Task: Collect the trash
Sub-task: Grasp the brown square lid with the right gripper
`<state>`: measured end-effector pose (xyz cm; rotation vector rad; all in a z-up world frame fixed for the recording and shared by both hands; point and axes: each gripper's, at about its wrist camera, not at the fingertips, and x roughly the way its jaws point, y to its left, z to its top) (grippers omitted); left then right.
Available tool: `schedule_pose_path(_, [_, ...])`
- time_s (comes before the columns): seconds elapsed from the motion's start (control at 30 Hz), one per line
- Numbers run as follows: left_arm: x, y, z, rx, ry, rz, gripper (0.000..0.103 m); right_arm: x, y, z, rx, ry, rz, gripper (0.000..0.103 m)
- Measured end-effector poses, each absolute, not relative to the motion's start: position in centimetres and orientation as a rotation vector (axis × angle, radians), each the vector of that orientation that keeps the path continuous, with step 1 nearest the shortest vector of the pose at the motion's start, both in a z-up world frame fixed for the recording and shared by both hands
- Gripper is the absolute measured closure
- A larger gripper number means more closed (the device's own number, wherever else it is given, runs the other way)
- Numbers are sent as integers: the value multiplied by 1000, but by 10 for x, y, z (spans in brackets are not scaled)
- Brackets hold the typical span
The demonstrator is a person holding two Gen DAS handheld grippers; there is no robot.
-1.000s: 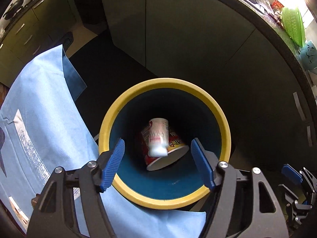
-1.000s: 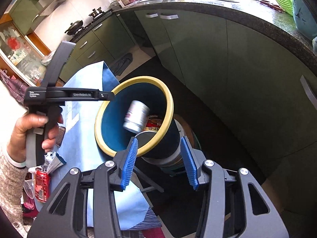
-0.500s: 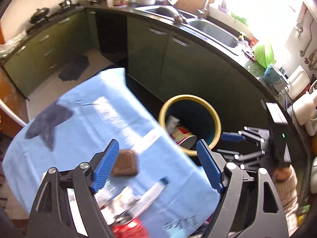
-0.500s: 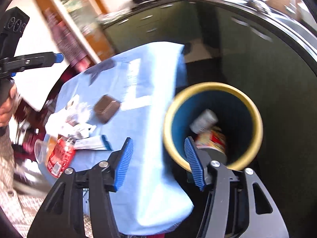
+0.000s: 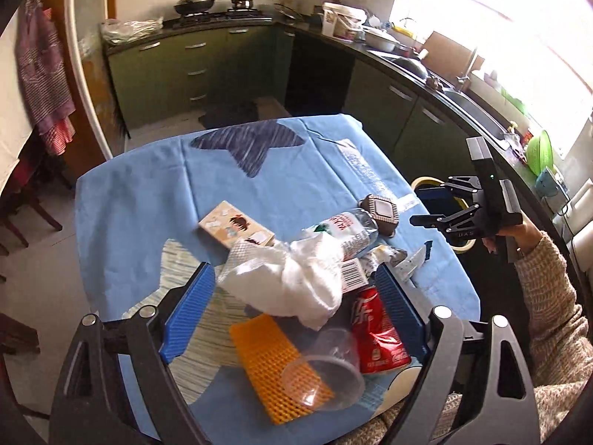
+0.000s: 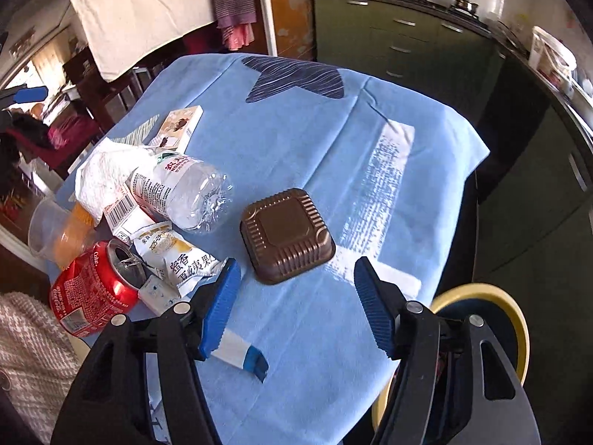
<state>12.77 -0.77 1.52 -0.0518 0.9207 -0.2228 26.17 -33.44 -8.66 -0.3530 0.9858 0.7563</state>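
Trash lies heaped on the blue-clothed table (image 5: 155, 193): a crumpled white tissue (image 5: 296, 282), a dented red cola can (image 5: 374, 333), a clear plastic cup (image 5: 322, 374), an orange mesh piece (image 5: 270, 356), an empty plastic bottle (image 6: 185, 193) and a snack wrapper (image 6: 178, 259). My left gripper (image 5: 294, 307) hangs above the tissue and can, its jaws opening and touching nothing. My right gripper (image 6: 296, 293) is just short of an upturned brown plastic tray (image 6: 287, 235), its jaws also opening and empty. The yellow-rimmed bin (image 6: 515, 319) stands beside the table.
A small printed box (image 5: 233, 228) lies farther back on the cloth, and a white and blue packet (image 6: 241, 352) lies under my right gripper. Dark green kitchen cabinets (image 5: 389, 111) run behind and to the right. A person's knitted sleeve (image 5: 548, 296) is at the right.
Both grippers have swung away from above the bin to above the table's trash heap. A small container that was falling now lies in the bin. Both pairs of jaws stand wider.
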Motion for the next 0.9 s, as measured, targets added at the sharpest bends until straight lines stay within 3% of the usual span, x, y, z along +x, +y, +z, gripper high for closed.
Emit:
schedule_pose_path(0.1, [113, 17, 9, -111, 925, -207, 19, 272, -316, -96, -412, 1000, 801, 36])
schedule_pose_path(0.17, [105, 25, 7, -131, 921, -203, 19, 278, -307, -102, -444, 1016, 823, 29])
schedule_pose_path(0.43, [96, 34, 5, -161, 905, -193, 16, 297, -291, -122, -489, 1069, 852, 29])
schedule_pose_path(0.73, [98, 37, -4, -183, 923, -192, 16, 303, -283, -137, -467, 1066, 864, 41])
schedule_pose_path(0.9, [99, 37, -6, -185, 929, -188, 16, 299, -294, -121, -383, 1027, 851, 41])
